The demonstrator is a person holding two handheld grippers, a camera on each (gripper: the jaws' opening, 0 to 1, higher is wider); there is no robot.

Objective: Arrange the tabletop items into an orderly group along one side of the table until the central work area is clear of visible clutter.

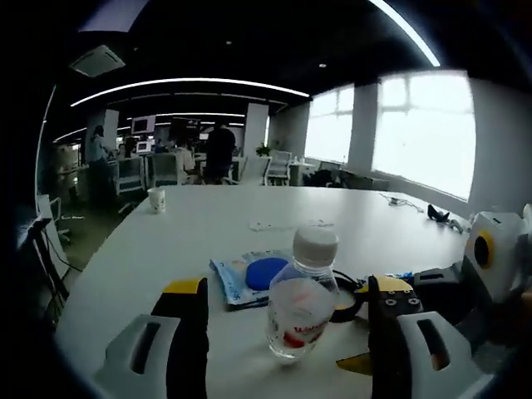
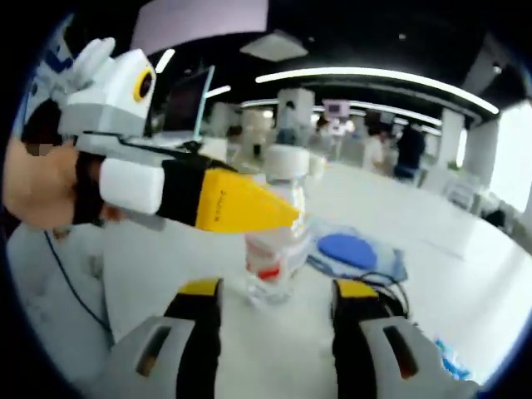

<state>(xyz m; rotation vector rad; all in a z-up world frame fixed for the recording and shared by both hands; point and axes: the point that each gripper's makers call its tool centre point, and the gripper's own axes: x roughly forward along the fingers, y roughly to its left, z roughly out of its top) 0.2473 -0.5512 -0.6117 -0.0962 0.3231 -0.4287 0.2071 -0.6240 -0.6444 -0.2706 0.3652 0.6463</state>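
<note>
White table lies bare toward its far edge; bottle stands between left gripper's spread fingers; right gripper's likewise spread.

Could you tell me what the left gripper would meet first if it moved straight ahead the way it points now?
Most likely the clear water bottle, standing upright between the left gripper's open jaws.

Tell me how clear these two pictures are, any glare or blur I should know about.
Left gripper view: the windows are blown out to white, while the water bottle and blue packet read fairly sharp; fisheye bends the table edge. Right gripper view: softer overall, the left gripper crossing in front is blurred, and the bottle behind it is hazy.
</note>
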